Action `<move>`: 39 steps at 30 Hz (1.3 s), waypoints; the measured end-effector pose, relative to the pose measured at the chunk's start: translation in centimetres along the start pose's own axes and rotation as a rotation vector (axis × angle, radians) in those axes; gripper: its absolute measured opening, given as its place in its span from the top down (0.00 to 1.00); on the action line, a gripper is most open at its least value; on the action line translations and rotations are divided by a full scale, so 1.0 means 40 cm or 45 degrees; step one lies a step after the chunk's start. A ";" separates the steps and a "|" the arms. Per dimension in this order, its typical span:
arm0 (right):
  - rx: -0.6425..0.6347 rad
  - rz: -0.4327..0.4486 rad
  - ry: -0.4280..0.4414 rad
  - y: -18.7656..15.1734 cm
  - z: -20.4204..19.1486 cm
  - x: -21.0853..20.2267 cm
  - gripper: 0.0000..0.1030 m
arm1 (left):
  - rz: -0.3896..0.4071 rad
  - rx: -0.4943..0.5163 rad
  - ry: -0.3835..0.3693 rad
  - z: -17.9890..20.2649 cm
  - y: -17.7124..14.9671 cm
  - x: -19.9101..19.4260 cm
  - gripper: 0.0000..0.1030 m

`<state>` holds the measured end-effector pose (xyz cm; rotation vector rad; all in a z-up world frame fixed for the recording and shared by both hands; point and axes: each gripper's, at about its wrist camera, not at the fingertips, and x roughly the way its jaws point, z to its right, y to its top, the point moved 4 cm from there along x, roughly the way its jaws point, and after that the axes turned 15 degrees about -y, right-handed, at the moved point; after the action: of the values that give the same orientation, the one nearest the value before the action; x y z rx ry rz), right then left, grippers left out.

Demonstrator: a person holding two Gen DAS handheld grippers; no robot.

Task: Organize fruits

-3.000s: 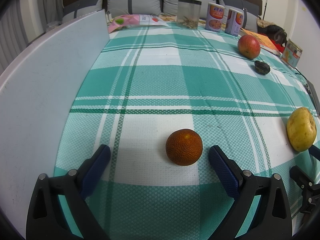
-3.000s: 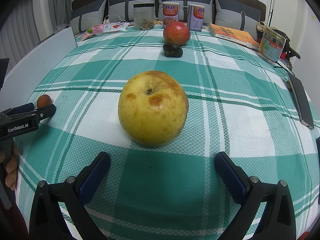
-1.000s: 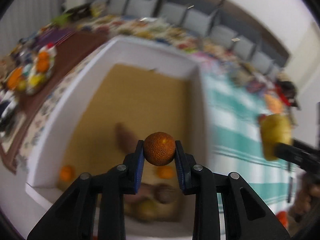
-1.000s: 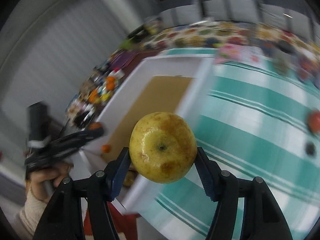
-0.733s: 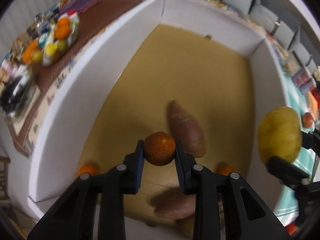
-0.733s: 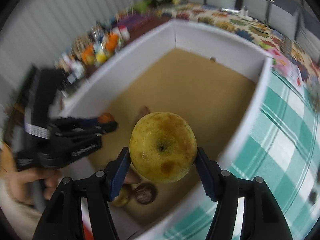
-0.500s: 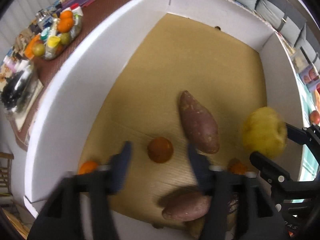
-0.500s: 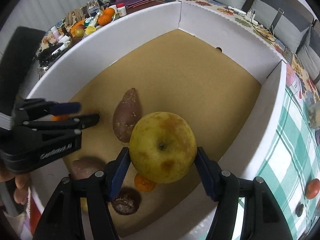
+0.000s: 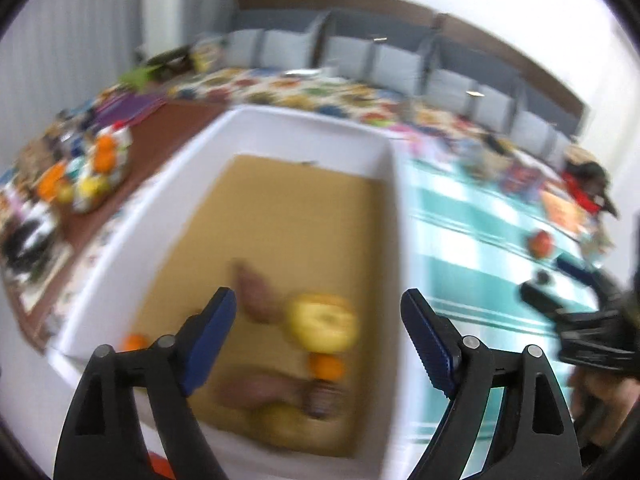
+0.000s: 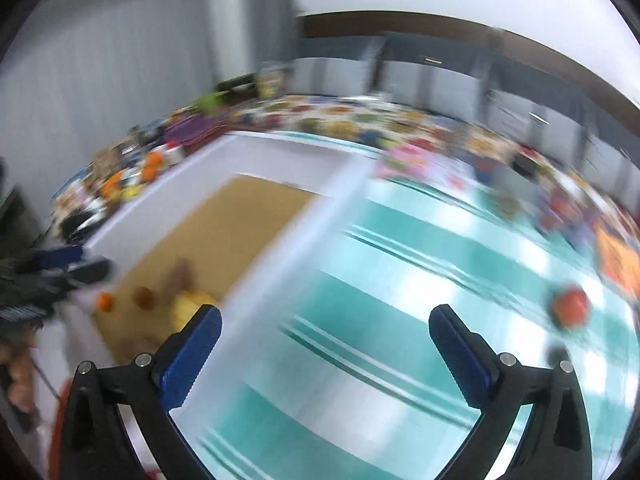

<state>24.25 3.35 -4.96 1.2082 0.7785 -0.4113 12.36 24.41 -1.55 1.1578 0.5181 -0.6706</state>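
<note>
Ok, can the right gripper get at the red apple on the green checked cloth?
Probably yes. The right gripper is empty with jaws opening, and the red apple sits in the open on the cloth, only a small dark fruit beside it.

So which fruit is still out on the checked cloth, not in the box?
The red apple near the cloth's far right edge. The yellow apple and the small oranges already lie inside the white box.

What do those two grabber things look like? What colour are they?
Both look alike. The left gripper and the right gripper each have two black plastic arms shaped like a fork, with small silver bolts at the joints. The fingers end in dark blue pads with fine ridges, a bit like tiny teeth. No cables, writing or sleeves can be made out; the pictures are blurry.
</note>
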 end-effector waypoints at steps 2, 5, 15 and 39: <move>0.047 -0.068 -0.101 -0.113 0.128 0.037 0.00 | -0.013 0.045 -0.082 0.090 -0.019 0.013 0.16; 0.107 -0.199 -0.267 -0.276 0.294 0.086 0.00 | -0.091 0.149 -0.241 0.254 -0.075 0.070 0.13; 0.369 -0.267 -0.450 -0.515 0.562 0.096 0.00 | -0.338 0.351 -0.283 0.498 -0.281 0.416 0.13; 0.365 -0.248 -0.450 -0.518 0.542 0.093 0.00 | -0.346 0.425 -0.190 0.514 -0.321 0.550 0.07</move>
<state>19.83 -23.33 -18.43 1.2812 0.5426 -0.8950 19.20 -2.86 -18.31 1.3474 0.4504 -1.1013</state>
